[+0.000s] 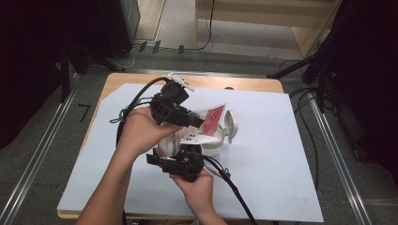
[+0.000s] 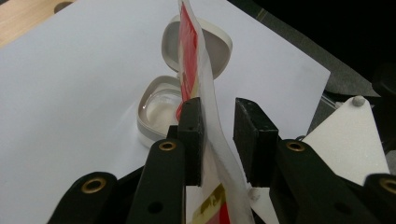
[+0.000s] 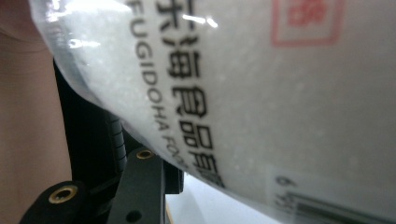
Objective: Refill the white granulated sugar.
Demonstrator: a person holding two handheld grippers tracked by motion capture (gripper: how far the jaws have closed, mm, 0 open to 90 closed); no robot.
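A red and white bag (image 1: 213, 117) of white granules hangs tilted above a small white container (image 1: 213, 149), whose hinged lid (image 1: 230, 124) stands open. My left gripper (image 1: 195, 121) reaches in from the left, shut on the bag's upper part. In the left gripper view the bag (image 2: 189, 56) runs edge-on between the pads of my left gripper (image 2: 218, 135), above the open container (image 2: 145, 126). My right gripper (image 1: 180, 152) sits under the bag's lower end. The printed bag (image 3: 257, 93) lies across the right gripper view, leaving one finger (image 3: 140, 186) showing.
A large white sheet (image 1: 281, 154) covers the wooden table (image 1: 141, 79). Cables trail from both grippers toward the near edge. Dark curtains and stands flank the table. The grey plate (image 2: 350, 135) of the other gripper shows at the right.
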